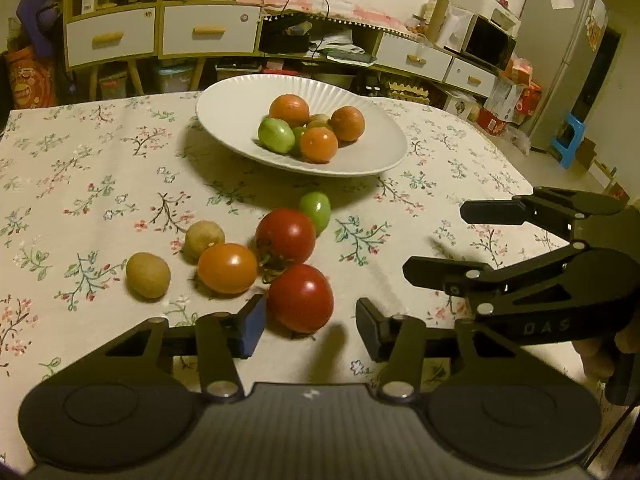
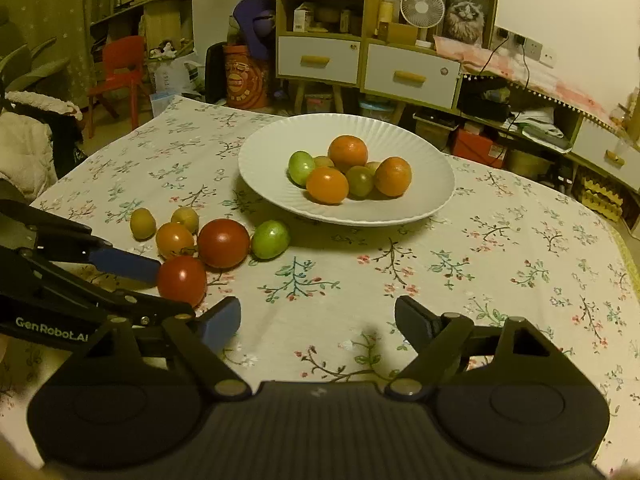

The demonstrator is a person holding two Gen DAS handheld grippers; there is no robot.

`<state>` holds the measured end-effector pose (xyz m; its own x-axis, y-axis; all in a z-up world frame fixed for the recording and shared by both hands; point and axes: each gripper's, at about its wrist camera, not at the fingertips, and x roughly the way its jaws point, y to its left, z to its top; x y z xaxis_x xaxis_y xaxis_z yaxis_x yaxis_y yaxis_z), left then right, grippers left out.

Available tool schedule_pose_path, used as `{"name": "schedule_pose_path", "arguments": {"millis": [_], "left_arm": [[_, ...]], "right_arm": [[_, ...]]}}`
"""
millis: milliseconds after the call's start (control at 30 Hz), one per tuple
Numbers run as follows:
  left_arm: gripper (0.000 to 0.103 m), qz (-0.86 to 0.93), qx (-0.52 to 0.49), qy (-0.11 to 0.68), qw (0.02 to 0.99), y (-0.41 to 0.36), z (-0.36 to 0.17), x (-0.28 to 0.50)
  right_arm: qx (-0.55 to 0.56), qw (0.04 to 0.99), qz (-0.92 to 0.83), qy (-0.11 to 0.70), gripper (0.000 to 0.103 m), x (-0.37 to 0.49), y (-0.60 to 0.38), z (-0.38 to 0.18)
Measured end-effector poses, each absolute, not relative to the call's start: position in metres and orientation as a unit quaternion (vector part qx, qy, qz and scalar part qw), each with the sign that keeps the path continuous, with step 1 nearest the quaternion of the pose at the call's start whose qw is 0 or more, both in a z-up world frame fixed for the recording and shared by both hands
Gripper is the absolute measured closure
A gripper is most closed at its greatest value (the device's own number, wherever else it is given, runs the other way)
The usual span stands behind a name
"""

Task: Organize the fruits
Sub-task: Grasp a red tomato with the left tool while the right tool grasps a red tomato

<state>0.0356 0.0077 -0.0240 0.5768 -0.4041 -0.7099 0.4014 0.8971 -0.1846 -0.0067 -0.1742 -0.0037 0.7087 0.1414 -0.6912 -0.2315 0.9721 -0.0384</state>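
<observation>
Nearest the left wrist lens, the left gripper [image 1: 308, 320] has its fingers apart around the near red tomato [image 1: 300, 298], lower centre of frame; the blue pad at the left looks just against its skin, the right pad is clear of it, so not yet clamped. Right gripper [image 2: 318, 322] hovers with its fingers wide apart and nothing between them, seen at right in the left view. Judgement: centre the tomato between the pads and close gently, since ripe skin bruises. Five more fruits lie loose behind it; the white plate [image 1: 360, 160], upper centre, already holds several. Floral-cloth surface [image 1: 100, 200]. Cluttered room: drawer cabinets [image 1: 160, 32], fridge [image 1: 560, 60] upper right.
</observation>
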Motion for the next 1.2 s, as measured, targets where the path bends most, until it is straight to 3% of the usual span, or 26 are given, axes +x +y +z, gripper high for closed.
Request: {"name": "schedule_pose_path", "arguments": {"millis": [200,533,600,900,1200], "left_arm": [[0.065,-0.225,-0.010,0.399,0.889,0.009,-0.019,0.038],[0.066,-0.210,0.001,0.423,0.882,0.026,-0.014,0.030],[0.066,-0.206,0.001,0.426,0.881,0.031,-0.014,0.029],[0.066,-0.199,-0.005,0.435,0.878,0.041,-0.013,0.028],[0.065,-0.201,-0.011,0.438,0.876,0.040,-0.014,0.032]], "right_arm": [[-0.062,0.922,0.103,0.368,0.022,-0.005,-0.174,-0.003],[-0.041,0.917,0.131,0.374,0.032,0.001,-0.165,-0.001],[-0.038,0.915,0.139,0.376,0.041,0.004,-0.161,-0.001],[-0.009,0.907,0.170,0.385,0.060,0.021,-0.138,-0.002],[0.005,0.899,0.173,0.401,0.064,0.039,-0.118,-0.008]]}}
